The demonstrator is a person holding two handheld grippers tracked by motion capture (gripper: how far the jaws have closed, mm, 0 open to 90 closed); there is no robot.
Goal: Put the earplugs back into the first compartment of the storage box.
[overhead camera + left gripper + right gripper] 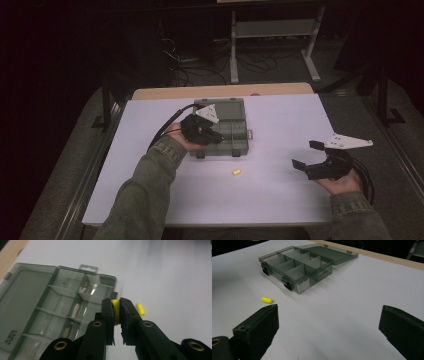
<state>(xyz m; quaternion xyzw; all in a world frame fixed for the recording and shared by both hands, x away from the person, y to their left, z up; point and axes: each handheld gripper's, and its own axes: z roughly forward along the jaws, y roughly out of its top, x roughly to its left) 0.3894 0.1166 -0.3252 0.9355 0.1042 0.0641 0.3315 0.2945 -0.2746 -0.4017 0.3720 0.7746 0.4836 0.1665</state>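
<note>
Left claw [117, 312] clamped on a small yellow foam plug [115, 311], pinched between the black pads, over the near edge of the translucent grey compartment box [222, 131]. Box open, lid flat toward the far side, dividers marking rows of small cells. Box near mid-worktop [280, 200], slightly left of centre.

Right claw [306, 156] wide open, holding nothing, low over the right side of the worktop.

Second small yellow foam cylinder [236, 172] loose on the worktop, just near of the box, between the two claws.

Step in hand, by judgement: carrying the gripped plug to a cell. Best done by centring over one cell, clear of the dividers, lowering until the plug sits within the walls, then opening gently so the soft foam does not spring out. Which cell is meant: cannot tell.

Held plug: mostly hidden by the pads, long axis not readable. Loose cylinder: lying on its side, long axis running roughly left to right across the worktop, rounded end toward the right.
</note>
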